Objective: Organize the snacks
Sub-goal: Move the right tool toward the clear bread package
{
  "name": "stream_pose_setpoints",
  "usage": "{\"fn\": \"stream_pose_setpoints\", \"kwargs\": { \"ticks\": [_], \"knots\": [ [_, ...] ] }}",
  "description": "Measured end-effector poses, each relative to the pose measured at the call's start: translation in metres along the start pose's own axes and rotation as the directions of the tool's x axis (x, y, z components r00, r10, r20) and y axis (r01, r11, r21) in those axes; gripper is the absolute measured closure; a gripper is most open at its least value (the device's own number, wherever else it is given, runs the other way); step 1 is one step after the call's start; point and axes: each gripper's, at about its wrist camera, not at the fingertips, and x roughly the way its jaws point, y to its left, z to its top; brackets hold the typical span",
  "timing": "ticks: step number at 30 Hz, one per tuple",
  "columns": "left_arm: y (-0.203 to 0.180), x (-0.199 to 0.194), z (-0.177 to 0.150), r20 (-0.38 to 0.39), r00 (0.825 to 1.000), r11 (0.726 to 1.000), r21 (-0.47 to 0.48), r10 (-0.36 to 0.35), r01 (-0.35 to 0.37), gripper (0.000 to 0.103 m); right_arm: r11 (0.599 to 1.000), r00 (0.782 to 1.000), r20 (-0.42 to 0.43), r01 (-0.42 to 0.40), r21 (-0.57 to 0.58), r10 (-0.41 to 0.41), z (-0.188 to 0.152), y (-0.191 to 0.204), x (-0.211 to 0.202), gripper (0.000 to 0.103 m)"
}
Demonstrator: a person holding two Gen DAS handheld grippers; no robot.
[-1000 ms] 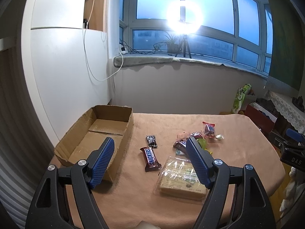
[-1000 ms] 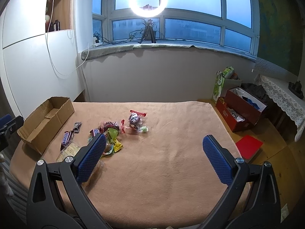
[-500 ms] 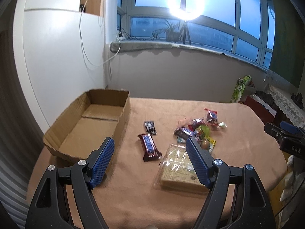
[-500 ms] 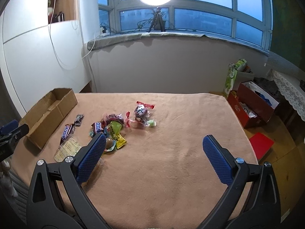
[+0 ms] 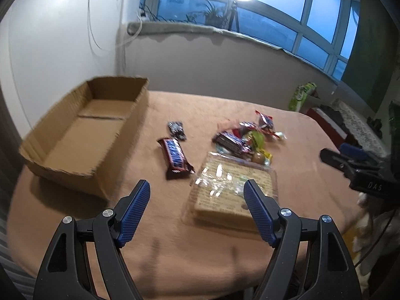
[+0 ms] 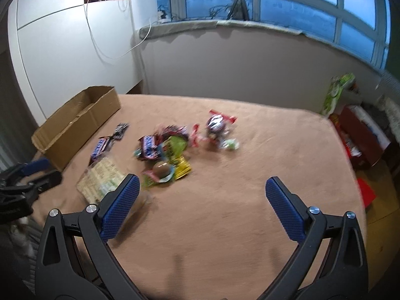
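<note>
My cardboard box (image 5: 82, 135) sits open at the left of the table (image 5: 200, 250), nothing visible inside it. Both claws gape wide and carry nothing: my left gripper (image 5: 196, 197) hangs over the near edge of the clear cracker pack (image 5: 232, 190), my right gripper (image 6: 202, 187) above bare cloth. The Snickers bar (image 5: 176, 158) lies just beside the box; the heap of small candies (image 6: 175, 147) is blurred, its wrappers hard to separate.
</note>
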Motion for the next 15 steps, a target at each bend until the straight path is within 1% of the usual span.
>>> {"fn": "stream_pose_setpoints", "kwargs": {
  "ticks": [1,4,6,9,12,14,15],
  "knots": [
    [0.000,0.004,0.000,-0.012,1.000,1.000,-0.009,-0.027,0.026,0.027,1.000,1.000,-0.013,-0.015,0.009,0.015,-0.002,0.001,0.002,0.007],
    [0.005,0.015,-0.001,-0.056,0.994,0.995,-0.045,-0.095,0.092,0.034,0.997,0.997,-0.055,-0.057,0.043,0.059,-0.008,0.003,0.014,0.012],
    [0.006,0.022,-0.002,-0.080,0.989,0.991,-0.059,-0.121,0.117,0.040,0.993,0.991,-0.088,-0.094,0.076,0.101,-0.012,0.003,0.022,0.016],
    [0.007,0.029,-0.003,-0.096,0.986,0.989,-0.068,-0.136,0.130,0.042,0.980,0.977,-0.129,-0.152,0.127,0.168,-0.018,0.003,0.034,0.021],
    [0.012,0.036,-0.004,-0.114,0.980,0.984,-0.093,-0.161,0.151,0.043,0.961,0.958,-0.156,-0.209,0.183,0.239,-0.023,0.004,0.043,0.026],
    [0.015,0.040,-0.003,-0.123,0.978,0.982,-0.105,-0.167,0.154,0.044,0.944,0.942,-0.175,-0.247,0.217,0.287,-0.027,0.006,0.050,0.028],
    [0.017,0.042,-0.003,-0.126,0.977,0.981,-0.112,-0.172,0.159,0.045,0.938,0.935,-0.183,-0.261,0.228,0.305,-0.028,0.008,0.053,0.032]
  ]
}}
